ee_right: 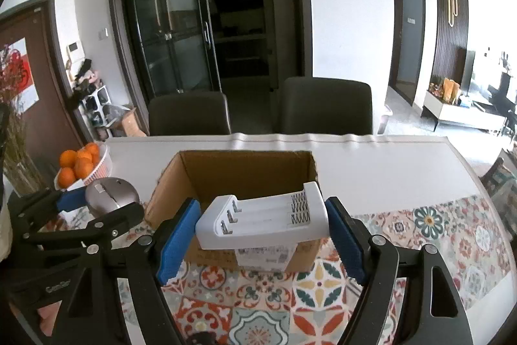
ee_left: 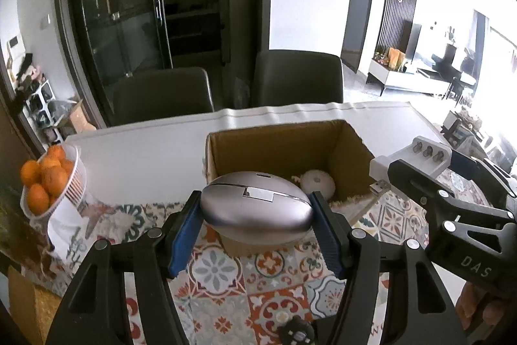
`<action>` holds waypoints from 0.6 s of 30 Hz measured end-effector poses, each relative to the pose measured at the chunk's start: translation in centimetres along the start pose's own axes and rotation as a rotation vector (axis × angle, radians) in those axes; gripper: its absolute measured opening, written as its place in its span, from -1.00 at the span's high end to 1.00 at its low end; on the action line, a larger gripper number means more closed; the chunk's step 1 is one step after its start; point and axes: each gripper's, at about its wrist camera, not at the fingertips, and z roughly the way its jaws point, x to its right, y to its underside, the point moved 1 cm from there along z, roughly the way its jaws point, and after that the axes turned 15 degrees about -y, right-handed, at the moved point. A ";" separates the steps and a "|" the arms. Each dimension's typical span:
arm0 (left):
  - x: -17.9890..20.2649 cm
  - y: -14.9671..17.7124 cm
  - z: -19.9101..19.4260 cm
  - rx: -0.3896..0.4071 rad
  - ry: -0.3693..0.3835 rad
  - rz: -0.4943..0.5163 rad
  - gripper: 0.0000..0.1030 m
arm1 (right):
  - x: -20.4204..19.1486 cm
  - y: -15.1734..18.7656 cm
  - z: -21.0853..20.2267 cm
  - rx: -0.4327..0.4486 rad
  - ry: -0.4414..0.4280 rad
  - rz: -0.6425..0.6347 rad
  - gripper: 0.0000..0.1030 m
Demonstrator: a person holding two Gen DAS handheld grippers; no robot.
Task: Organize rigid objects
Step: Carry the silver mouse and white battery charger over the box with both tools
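My left gripper (ee_left: 257,209) is shut on a silver egg-shaped case (ee_left: 257,204) and holds it in front of the open cardboard box (ee_left: 284,144). A white round object (ee_left: 318,183) lies inside the box. My right gripper (ee_right: 263,222) is shut on a white battery charger (ee_right: 261,220) and holds it over the box's (ee_right: 245,164) near edge. The right gripper with the charger (ee_left: 416,156) shows at the right of the left wrist view. The left gripper with the silver case (ee_right: 110,194) shows at the left of the right wrist view.
A white basket of oranges (ee_left: 48,180) stands at the table's left, also in the right wrist view (ee_right: 82,167). A patterned runner (ee_right: 436,228) covers the near table over a white cloth (ee_right: 371,164). Two dark chairs (ee_right: 326,105) stand behind the table.
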 end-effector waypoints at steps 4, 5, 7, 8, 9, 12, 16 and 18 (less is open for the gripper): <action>0.1 -0.9 0.8 -0.004 -0.001 0.005 -0.25 | 0.4 -1.0 0.8 0.002 -0.002 -0.005 -0.52; 0.2 -1.1 1.1 -0.005 -0.004 0.006 -0.25 | 0.5 -1.3 1.1 0.001 -0.002 -0.006 -0.52; 0.3 -1.5 1.6 -0.009 -0.004 0.008 -0.25 | 0.8 -1.7 1.7 -0.007 -0.003 -0.007 -0.52; 0.3 -1.7 1.9 -0.012 -0.002 0.006 -0.25 | 0.9 -1.8 2.0 -0.009 -0.005 -0.007 -0.52; 0.3 -1.9 2.3 -0.016 0.001 0.004 -0.25 | 1.1 -2.0 2.3 -0.013 -0.008 -0.007 -0.52; 0.3 -2.1 3.5 -0.040 0.003 0.002 -0.25 | 1.6 -2.5 3.7 -0.035 -0.014 -0.001 -0.52; 0.6 -2.4 5.5 -0.081 0.007 0.006 -0.25 | 2.3 -2.6 5.3 -0.064 -0.011 0.003 -0.52; 0.7 -2.5 6.4 -0.099 0.003 0.012 -0.25 | 2.6 -2.6 6.2 -0.081 -0.010 0.006 -0.52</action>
